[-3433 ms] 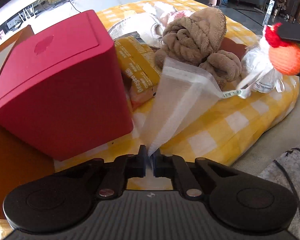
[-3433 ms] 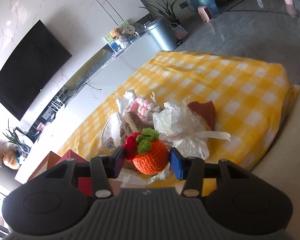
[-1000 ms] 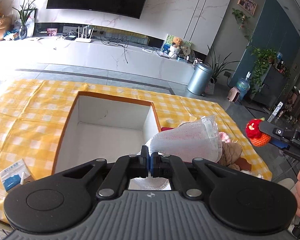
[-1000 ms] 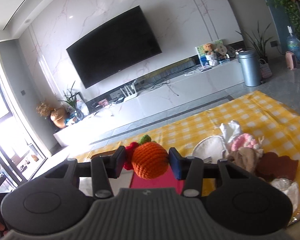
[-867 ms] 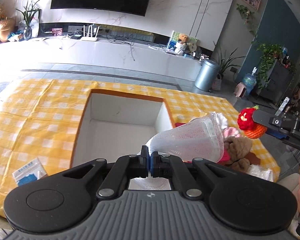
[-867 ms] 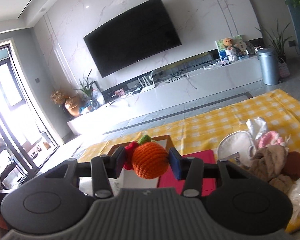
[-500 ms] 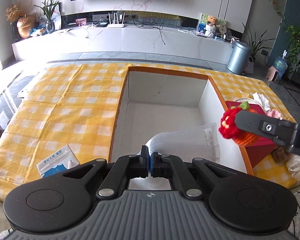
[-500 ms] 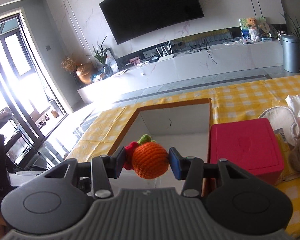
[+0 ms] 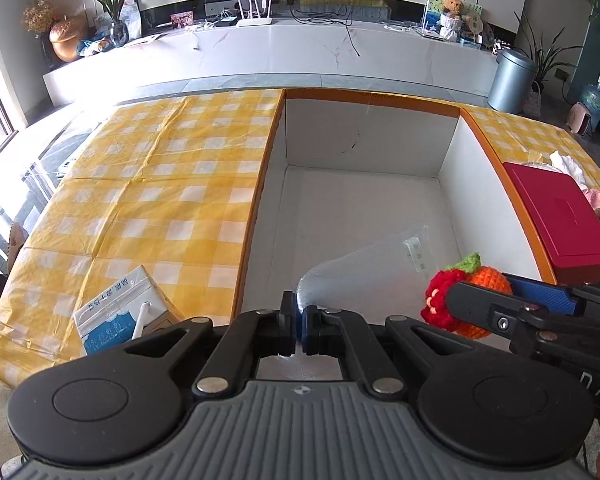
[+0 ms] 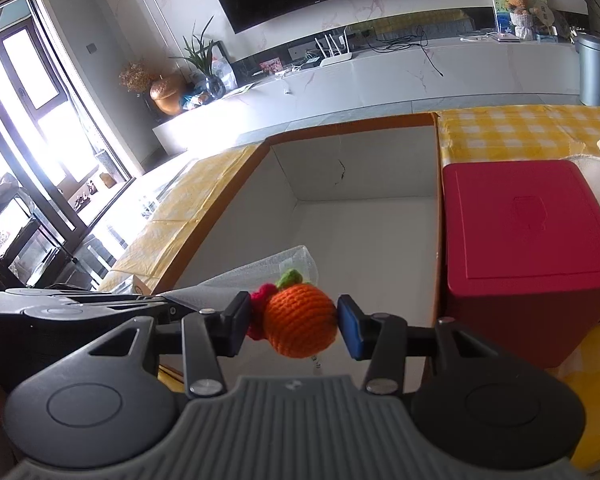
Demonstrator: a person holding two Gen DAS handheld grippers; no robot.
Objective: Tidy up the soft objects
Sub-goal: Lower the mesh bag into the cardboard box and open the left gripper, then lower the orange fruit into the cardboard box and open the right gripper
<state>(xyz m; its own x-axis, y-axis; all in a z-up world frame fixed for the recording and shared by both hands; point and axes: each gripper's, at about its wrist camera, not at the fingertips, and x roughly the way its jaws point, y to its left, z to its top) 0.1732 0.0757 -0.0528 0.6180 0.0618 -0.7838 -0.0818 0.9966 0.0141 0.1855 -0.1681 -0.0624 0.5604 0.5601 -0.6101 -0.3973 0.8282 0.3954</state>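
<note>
My left gripper (image 9: 299, 328) is shut on a clear plastic bag (image 9: 372, 268) and holds it over the near part of the open orange-rimmed white box (image 9: 364, 152). My right gripper (image 10: 294, 326) is shut on an orange and red crocheted fruit toy (image 10: 300, 324), also above the box's near edge. In the left wrist view the toy (image 9: 460, 300) hangs just right of the bag. The bag also shows in the right wrist view (image 10: 260, 272), left of the toy. The box (image 10: 360, 216) has nothing lying on its floor.
A red box (image 9: 560, 220) stands against the white box's right wall, also seen in the right wrist view (image 10: 520, 232). Soft items (image 9: 596, 200) lie behind it. A milk carton (image 9: 116, 312) lies on the yellow checked tablecloth (image 9: 160, 184) to the left.
Both grippers have moved left from the soft pile to above the open box, still holding the bag and the toy. The toy has come lower and closer to the bag.
</note>
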